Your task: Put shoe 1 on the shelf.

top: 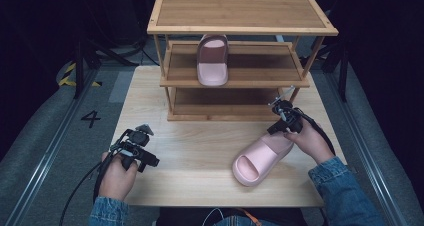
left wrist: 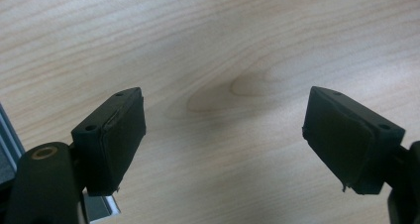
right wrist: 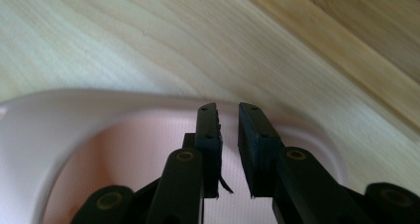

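Three-tier bamboo shoe rack [top: 240,30] at 12 o'clock holding one pink foam slipper [top: 212,60] on middle shelf, second pink foam slipper [top: 261,159] on pale wooden table [top: 195,156] at 4 o'clock, right gripper [right wrist: 229,116] nearly clenched over its heel rim, grasp unclear, left gripper [left wrist: 223,135] released wide over bare wood at 8 o'clock.

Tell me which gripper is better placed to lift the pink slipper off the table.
Right: the right gripper is at the heel of the pink slipper, jaws nearly shut at its rim; the left gripper hangs open over bare table.

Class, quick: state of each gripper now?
Left gripper: jaws wide open, holding nothing.
Right gripper: jaws nearly closed over the pink slipper's heel; grip cannot be told.
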The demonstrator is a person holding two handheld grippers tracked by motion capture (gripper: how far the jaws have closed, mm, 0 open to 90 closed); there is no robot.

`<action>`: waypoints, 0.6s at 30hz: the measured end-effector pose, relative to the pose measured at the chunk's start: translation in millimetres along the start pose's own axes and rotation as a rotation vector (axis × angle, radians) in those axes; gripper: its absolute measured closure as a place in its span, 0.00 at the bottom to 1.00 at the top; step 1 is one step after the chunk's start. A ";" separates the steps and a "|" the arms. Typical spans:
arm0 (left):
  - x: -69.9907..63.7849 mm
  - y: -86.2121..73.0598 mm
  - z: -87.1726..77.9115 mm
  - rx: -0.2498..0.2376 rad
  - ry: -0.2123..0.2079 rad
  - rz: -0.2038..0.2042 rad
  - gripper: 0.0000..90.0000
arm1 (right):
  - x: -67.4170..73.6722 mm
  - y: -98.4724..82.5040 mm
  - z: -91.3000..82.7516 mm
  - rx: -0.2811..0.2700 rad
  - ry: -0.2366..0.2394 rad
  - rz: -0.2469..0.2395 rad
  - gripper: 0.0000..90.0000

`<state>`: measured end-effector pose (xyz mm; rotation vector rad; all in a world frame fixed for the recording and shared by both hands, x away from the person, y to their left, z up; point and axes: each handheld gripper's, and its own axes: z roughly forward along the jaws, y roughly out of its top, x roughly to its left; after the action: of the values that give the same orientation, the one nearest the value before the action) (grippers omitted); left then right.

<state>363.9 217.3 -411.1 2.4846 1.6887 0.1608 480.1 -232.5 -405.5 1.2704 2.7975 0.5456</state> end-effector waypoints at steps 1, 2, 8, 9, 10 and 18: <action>-0.8 -1.1 1.2 0.008 -0.003 0.004 0.19 | -0.4 1.3 1.7 -0.001 -0.002 -0.006 0.88; -1.7 -1.9 2.5 0.012 -0.004 0.008 0.19 | -1.5 3.1 4.3 -0.004 -0.009 -0.010 0.88; -3.4 -3.5 3.0 0.016 0.014 0.005 0.19 | -8.0 5.6 13.9 -0.007 -0.049 0.006 0.92; -2.9 -3.2 2.2 0.011 0.013 0.008 0.19 | -9.3 5.3 14.8 -0.009 -0.055 0.001 0.93; -3.1 -3.0 2.0 0.011 0.008 0.006 0.19 | -9.9 4.7 15.6 -0.005 -0.059 0.005 0.93; -8.5 7.3 2.7 0.009 -0.001 0.042 0.19 | -10.7 -7.5 11.0 0.013 -0.066 0.033 0.98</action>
<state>367.9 206.6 -412.7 2.5266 1.6415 0.1563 483.5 -241.6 -419.6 1.3141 2.7352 0.4785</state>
